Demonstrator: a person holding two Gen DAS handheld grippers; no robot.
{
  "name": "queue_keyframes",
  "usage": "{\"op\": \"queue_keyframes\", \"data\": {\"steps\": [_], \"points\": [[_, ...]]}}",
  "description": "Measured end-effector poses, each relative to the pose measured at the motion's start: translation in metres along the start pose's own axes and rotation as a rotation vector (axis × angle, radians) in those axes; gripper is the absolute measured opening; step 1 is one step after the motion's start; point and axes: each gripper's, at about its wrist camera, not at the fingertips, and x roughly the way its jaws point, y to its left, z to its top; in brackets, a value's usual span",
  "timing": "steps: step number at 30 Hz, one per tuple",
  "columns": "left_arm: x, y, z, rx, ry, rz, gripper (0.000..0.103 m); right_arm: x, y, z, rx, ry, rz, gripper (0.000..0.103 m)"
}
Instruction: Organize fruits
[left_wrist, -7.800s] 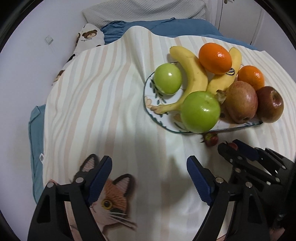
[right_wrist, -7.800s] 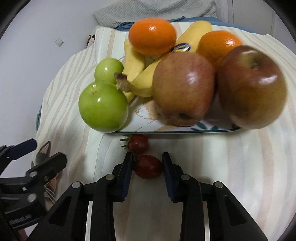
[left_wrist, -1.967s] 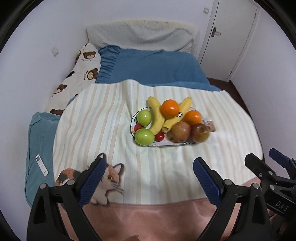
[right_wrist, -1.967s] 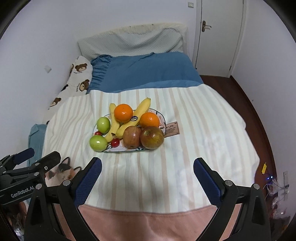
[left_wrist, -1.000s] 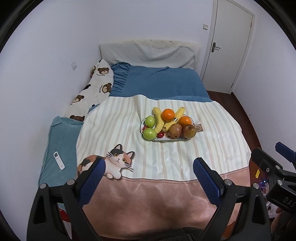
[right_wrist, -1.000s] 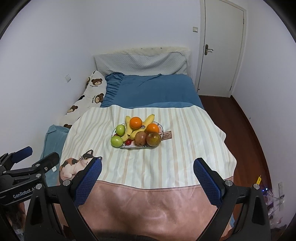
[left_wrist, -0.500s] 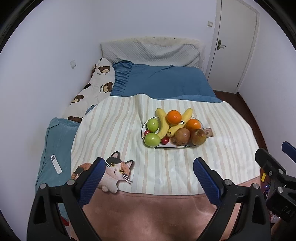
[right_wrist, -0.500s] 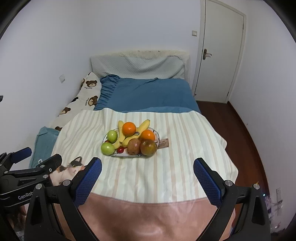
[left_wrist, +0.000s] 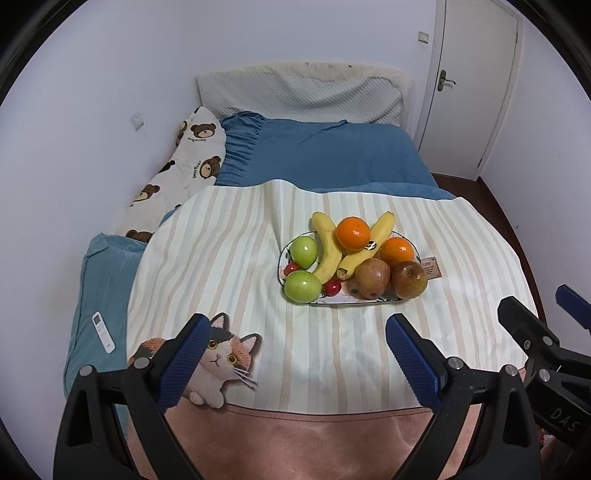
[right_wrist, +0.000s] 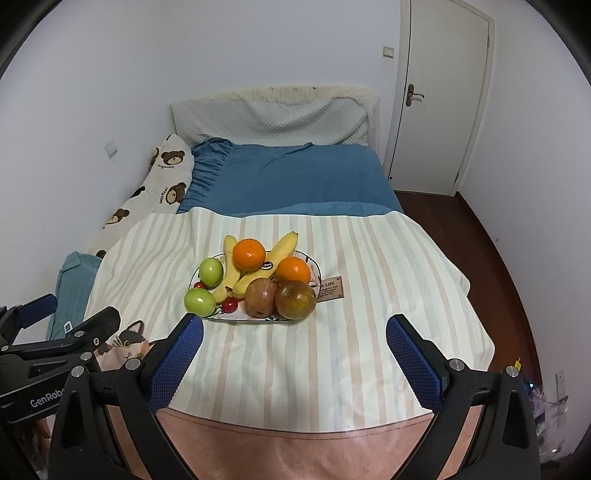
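Fruit plate (left_wrist: 373, 302) sits on striped blanket (left_wrist: 229, 266); both grippers' fingers (left_wrist: 184, 354) spread wide, empty.

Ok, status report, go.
Left gripper open, empty; right gripper open, empty. All fruit on the plate, cherry tomatoes included. Nothing between grippers and plate.

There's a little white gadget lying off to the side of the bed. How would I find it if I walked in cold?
Start at the striped blanket with the fruit plate on it, then look off its edge toward the wall, to the teal cushion. The white remote control lies flat on that cushion's near end. It is the only small, slim, hard thing among all the soft bedding there.
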Motion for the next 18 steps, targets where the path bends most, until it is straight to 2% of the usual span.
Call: {"op": "queue_keyframes", "data": {"steps": [8, 18], "points": [[0.005, 0.0, 0.003, -0.005, 0.008, -0.006, 0.097, 0.016, -0.007, 0.0, 0.029, 0.018, -0.002, 0.101], [0.01, 0.001, 0.003, -0.001, 0.007, -0.005, 0.097, 0.015, -0.008, 0.002, 0.029, 0.012, -0.005, 0.101]]}}
